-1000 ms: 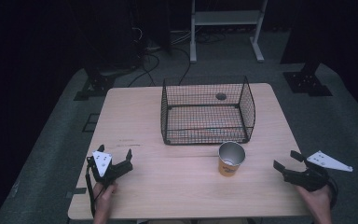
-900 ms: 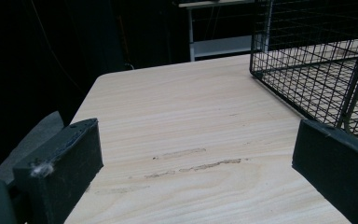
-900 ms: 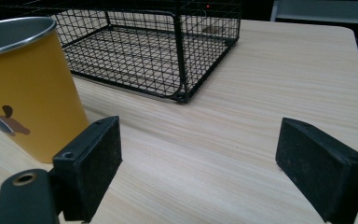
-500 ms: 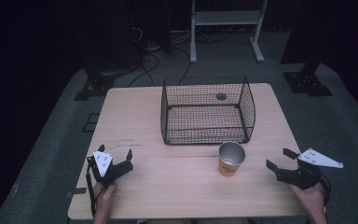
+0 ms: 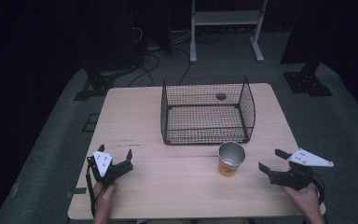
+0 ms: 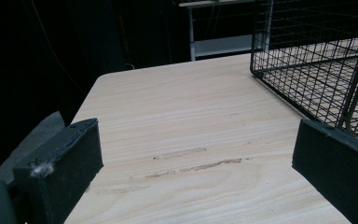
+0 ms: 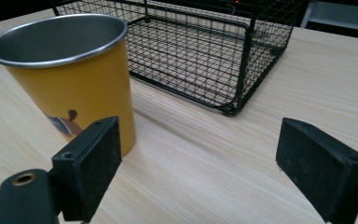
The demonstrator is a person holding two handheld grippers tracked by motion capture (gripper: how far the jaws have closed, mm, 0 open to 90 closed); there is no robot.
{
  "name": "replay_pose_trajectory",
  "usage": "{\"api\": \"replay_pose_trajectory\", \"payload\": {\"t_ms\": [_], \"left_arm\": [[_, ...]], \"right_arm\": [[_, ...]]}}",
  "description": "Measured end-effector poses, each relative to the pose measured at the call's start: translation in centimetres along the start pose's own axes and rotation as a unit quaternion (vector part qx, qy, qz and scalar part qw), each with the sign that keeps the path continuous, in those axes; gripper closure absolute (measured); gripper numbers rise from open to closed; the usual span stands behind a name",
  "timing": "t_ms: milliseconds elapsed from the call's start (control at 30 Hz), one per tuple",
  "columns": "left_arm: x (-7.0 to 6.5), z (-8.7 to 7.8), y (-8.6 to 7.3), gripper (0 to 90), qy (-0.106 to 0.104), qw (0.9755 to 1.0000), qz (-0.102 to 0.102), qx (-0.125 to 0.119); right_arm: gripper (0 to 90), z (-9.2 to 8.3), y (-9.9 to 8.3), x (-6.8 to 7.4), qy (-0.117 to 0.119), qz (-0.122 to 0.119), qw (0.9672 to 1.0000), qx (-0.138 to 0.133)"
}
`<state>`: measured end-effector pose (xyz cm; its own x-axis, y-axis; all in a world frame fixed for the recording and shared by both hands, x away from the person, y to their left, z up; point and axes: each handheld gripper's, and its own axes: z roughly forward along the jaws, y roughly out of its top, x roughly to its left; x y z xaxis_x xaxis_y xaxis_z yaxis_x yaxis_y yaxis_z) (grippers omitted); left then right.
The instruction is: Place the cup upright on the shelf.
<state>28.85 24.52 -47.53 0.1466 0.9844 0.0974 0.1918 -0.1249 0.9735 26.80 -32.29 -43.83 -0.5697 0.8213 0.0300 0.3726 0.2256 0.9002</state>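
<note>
The yellow cup [image 5: 231,158] stands upright on the wooden surface [image 5: 168,196], just in front of the wire basket [image 5: 207,110] and near its front right corner, apart from the mesh. Its metal rim faces up, and the inside looks empty in the right gripper view. The right gripper [image 5: 274,161] hovers to the right of the cup, near it but not touching; its fingers [image 7: 91,158] are spread wide with nothing between them, one finger lying just before the cup's lower side in its own view. The left gripper [image 5: 115,155] sits well apart at the surface's front left, its fingers [image 6: 63,165] likewise wide apart and holding nothing.
</note>
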Motion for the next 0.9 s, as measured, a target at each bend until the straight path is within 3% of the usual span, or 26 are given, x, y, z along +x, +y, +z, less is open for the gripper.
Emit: {"api": "replay_pose_trajectory", "payload": {"t_ms": [700,900], "left_arm": [[0.0,0.0,0.0,0.8,0.001,1.0,0.0,-0.001],[0.0,0.0,0.0,0.8,0.001,1.0,0.0,-0.001]], "right_arm": [[13.1,0.9,0.3,2.4,0.034,-0.026,0.9989,0.015],[12.6,1.4,0.2,3.6,0.057,-0.035,0.9976,0.022]]}}
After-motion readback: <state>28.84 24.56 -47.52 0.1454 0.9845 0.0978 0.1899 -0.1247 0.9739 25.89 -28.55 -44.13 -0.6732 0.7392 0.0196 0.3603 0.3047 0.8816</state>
